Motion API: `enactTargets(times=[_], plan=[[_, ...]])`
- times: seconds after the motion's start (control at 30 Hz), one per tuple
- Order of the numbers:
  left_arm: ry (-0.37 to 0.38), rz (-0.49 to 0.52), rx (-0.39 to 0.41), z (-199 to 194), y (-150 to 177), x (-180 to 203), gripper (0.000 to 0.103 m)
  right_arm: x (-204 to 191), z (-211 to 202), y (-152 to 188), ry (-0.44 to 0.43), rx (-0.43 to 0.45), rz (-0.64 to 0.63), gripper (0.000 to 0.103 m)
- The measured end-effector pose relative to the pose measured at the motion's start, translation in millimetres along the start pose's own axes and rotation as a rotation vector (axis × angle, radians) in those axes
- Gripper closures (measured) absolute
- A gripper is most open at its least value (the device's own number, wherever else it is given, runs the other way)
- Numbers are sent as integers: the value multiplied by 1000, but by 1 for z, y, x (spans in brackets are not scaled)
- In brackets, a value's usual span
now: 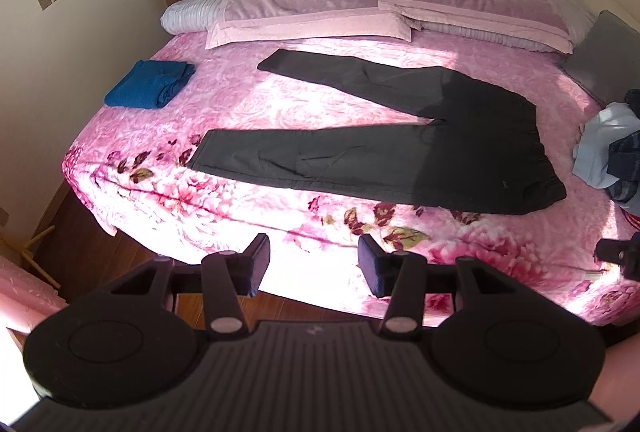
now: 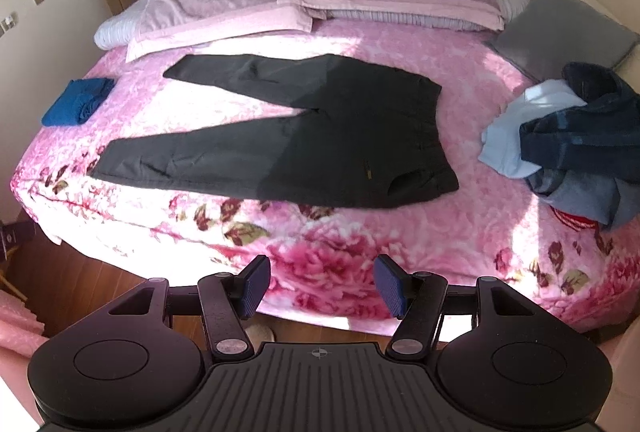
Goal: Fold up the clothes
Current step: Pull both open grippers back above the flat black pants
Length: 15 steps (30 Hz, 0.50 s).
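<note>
Trousers spread flat on the bed, both grippers released and hanging back at the near edge.

The trousers [image 1: 400, 140] lie on the pink bed [image 1: 248, 100] with the long axis running left to right: the waist is at the right, the two legs open to the left in a V shape. The left gripper [image 1: 314, 266] and the right gripper [image 2: 320, 286] both have the jaws apart and hold nothing; they hover above the near edge, and the trousers are ahead of them, further onto the bed. I judge the right gripper is nearer to the waist and the left one nearer to the near leg hem. A folded blue cloth [image 1: 150, 84] rests far left, and a pile [image 2: 568, 140] of unfolded clothes waits at the right, apart from the trousers.
</note>
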<state>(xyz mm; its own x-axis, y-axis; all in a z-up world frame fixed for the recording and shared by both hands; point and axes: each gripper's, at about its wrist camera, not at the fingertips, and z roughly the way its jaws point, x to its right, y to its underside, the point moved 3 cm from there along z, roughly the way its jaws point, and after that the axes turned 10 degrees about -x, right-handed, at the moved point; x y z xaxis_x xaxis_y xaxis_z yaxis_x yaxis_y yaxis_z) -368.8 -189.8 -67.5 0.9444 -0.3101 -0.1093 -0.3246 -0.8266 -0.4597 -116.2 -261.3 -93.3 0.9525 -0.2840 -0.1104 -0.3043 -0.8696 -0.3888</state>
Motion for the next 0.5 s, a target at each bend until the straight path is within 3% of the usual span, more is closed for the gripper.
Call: enactTargets(times=[0.2,0.5], plan=[[32,-13,23,8,-8,-6,59,13,6,-13,-10,11,47,42],[88,39,33,51,-77,10,60,45,24,-58,31,43,150,42]])
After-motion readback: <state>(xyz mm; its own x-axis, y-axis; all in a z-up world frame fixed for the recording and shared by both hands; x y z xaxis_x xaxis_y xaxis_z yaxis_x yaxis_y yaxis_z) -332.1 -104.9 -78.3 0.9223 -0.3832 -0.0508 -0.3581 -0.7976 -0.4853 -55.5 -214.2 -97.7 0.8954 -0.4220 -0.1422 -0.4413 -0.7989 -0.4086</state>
